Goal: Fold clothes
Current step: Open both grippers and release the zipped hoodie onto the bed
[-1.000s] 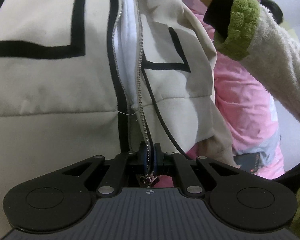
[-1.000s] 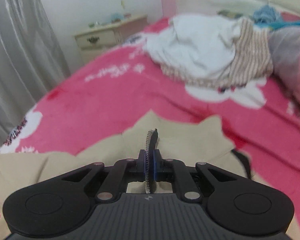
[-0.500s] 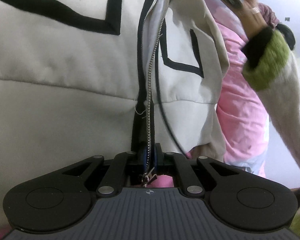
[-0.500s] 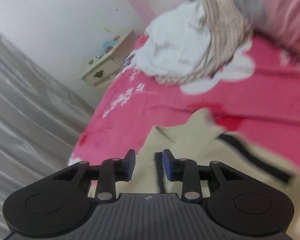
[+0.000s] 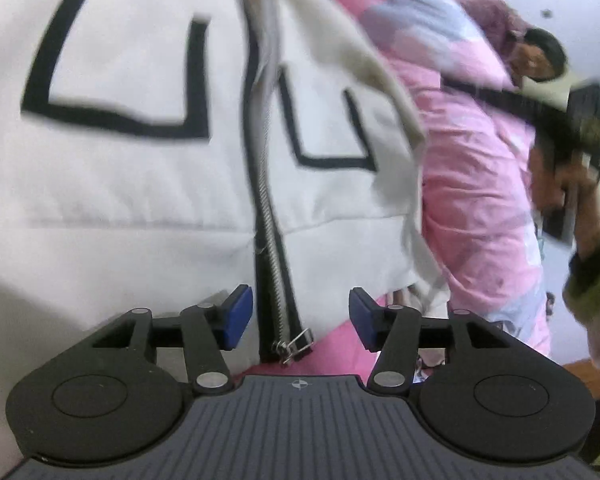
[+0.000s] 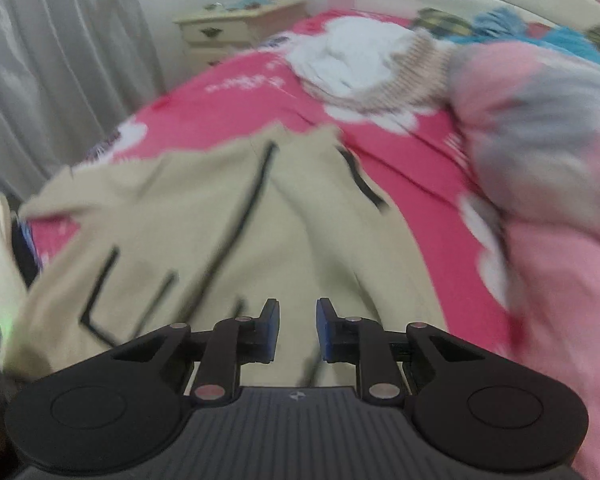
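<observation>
Cream zip jacket (image 5: pixel 132 184) lay on pink bedsheet (image 6: pixel 236 92); our left gripper (image 5: pixel 300 316) opening astride zipper, right gripper (image 6: pixel 298 328) narrowing, empty.

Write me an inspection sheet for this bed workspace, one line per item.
Surface: bed with a red floral sheet.
Job's things: cream zip jacket with black trim lies spread out; its zipper pull sits at the hem.
Clutter: heap of white and striped clothes; pink and grey quilt beside the jacket.
Grippers: left hand-held gripper opening, zipper between the pads but not pinched; right hand-held gripper closing, nothing gripped, above the jacket.
Cables: nothing seen.
Surroundings: grey curtain, cream nightstand, white wall.
</observation>
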`<state>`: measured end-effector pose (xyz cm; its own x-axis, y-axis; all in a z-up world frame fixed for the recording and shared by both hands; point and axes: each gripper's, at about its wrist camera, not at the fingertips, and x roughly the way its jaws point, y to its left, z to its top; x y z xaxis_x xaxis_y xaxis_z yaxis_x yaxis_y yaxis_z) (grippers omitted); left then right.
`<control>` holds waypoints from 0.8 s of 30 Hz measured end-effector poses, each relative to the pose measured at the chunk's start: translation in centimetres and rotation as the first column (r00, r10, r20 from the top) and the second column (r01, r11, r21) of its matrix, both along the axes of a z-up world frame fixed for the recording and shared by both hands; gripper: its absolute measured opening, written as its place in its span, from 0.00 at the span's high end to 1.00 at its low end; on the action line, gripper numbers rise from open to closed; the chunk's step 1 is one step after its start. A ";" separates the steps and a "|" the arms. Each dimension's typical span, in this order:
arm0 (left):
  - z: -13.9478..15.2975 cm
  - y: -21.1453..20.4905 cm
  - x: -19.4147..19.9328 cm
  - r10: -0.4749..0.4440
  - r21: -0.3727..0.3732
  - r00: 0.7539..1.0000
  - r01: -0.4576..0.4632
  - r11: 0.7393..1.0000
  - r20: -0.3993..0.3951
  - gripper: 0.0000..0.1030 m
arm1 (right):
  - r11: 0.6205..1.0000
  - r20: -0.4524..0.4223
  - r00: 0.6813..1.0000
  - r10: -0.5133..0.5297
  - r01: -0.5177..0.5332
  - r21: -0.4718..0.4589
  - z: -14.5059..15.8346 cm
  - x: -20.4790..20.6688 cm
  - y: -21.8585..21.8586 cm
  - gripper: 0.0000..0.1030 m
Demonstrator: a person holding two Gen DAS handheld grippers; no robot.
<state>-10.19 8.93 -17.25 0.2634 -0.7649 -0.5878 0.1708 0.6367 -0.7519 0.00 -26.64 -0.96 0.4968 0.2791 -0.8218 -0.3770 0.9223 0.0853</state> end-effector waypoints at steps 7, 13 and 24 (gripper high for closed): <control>3.8 -1.3 1.1 -0.038 0.099 0.983 0.020 0.995 0.179 0.49 | 0.971 -0.043 0.975 -0.219 0.222 0.091 -4.3 -7.3 -3.5 0.77; 3.4 -4.9 2.1 -0.100 0.210 0.965 0.049 0.977 0.241 0.49 | 0.973 -0.062 0.974 -0.218 0.222 0.067 -7.6 -9.2 -3.3 0.64; 1.3 -7.7 2.5 -0.188 0.303 0.956 0.115 0.946 0.226 0.49 | 0.930 -0.050 0.932 -0.360 0.354 -0.097 -7.3 -14.4 -9.9 0.45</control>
<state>-7.73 1.22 -15.93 0.3233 -0.6183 -0.7163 0.4399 0.7684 -0.4648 -14.43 -36.57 -8.30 0.4949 0.0214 -0.8687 -0.0177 0.9997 0.0146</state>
